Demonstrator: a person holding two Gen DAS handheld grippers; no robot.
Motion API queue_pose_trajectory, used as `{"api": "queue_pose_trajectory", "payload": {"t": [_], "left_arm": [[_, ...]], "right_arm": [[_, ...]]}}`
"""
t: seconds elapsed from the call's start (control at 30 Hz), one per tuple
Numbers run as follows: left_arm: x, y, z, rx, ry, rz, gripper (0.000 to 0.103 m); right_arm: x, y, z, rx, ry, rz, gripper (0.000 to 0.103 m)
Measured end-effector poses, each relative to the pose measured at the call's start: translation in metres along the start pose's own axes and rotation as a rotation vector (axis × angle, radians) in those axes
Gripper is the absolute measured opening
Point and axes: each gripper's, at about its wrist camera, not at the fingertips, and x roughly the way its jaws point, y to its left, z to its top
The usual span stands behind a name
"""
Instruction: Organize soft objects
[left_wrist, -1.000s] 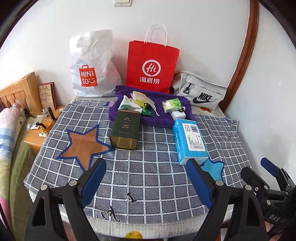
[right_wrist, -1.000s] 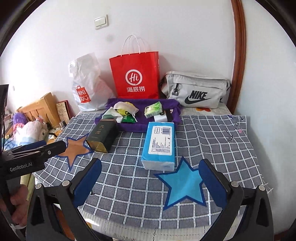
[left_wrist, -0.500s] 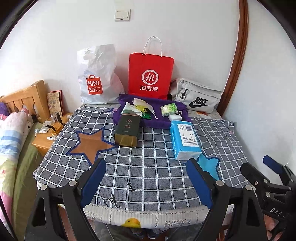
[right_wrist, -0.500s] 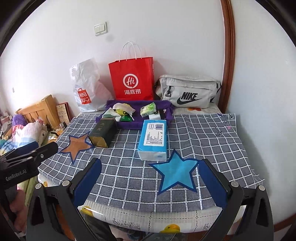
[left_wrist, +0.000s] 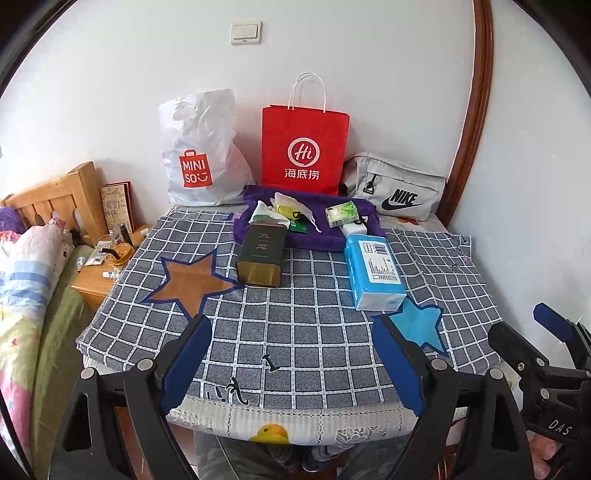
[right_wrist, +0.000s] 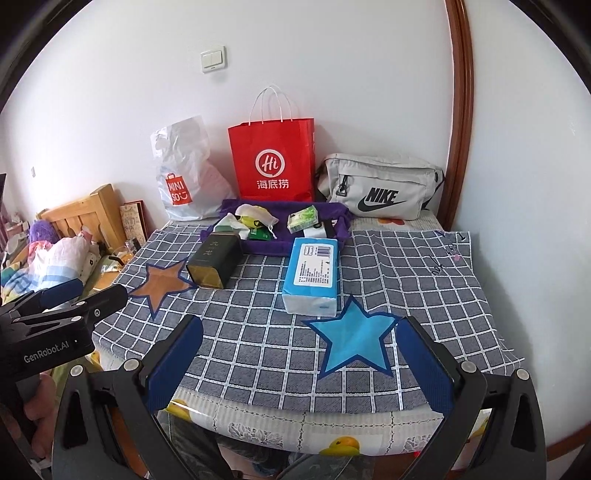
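Observation:
A blue tissue pack (left_wrist: 373, 271) (right_wrist: 312, 275) lies on the checked cloth, its near end at a blue star patch (left_wrist: 421, 325) (right_wrist: 352, 341). A dark green tea tin (left_wrist: 260, 254) (right_wrist: 214, 260) lies beside a brown star patch (left_wrist: 188, 282) (right_wrist: 159, 284). Behind them a purple cloth tray (left_wrist: 332, 240) (right_wrist: 332, 210) holds a white drawstring pouch (left_wrist: 286, 203), small green packets and a green tissue pack (left_wrist: 341, 214). My left gripper (left_wrist: 291, 358) and right gripper (right_wrist: 299, 363) are open and empty, held back over the table's near edge.
A white Miniso bag (left_wrist: 201, 158), a red paper bag (left_wrist: 304, 147) and a grey Nike bag (left_wrist: 395, 188) stand against the back wall. A wooden nightstand (left_wrist: 99, 273) and a bed (left_wrist: 22, 280) lie left. The wall is close on the right.
Both grippers have drawn back and up from the table; the objects look smaller and the table's front edge now shows. Nothing on the table moved.

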Motion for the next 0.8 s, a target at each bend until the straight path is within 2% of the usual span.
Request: {"api": "queue_pose_trajectory", "payload": {"t": [0.8], "left_arm": [[0.0006,0.0008,-0.0021,0.01,0.015,0.003,0.088]], "right_arm": [[0.0024,-0.0002,-0.0028,0.0,0.012,0.013,0.103]]}}
